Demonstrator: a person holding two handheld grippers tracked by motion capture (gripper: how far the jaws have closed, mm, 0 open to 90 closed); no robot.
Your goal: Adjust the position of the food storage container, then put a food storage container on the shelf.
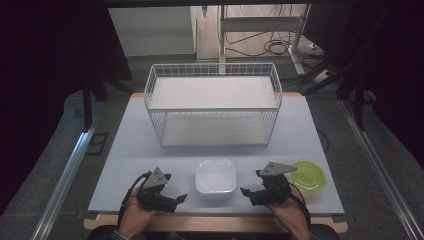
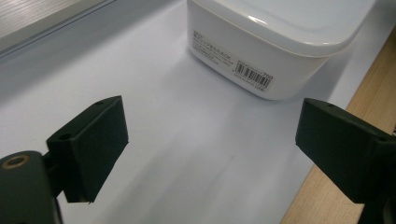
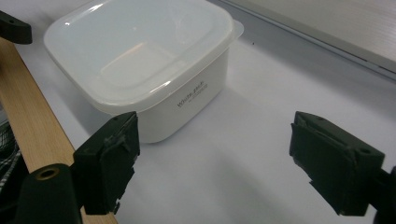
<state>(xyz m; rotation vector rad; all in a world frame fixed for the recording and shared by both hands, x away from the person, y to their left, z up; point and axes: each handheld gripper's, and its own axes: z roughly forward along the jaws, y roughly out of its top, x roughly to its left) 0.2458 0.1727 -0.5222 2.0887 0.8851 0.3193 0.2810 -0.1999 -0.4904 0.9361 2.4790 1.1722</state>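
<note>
A white square lidded container sits near the table's front edge, between my two grippers. My left gripper rests to its left, open and holding nothing. My right gripper rests to its right, open as well. In the left gripper view the container, with a barcode label on its side, lies beyond the spread jaws. From the right gripper view the container stands ahead and to the left of the empty jaws. A green round lid lies flat to the right of my right gripper.
A white wire basket rack with two shelves stands at the back middle of the white table. The table's wooden front edge runs just below the hands. Cables and desk legs lie on the floor beyond.
</note>
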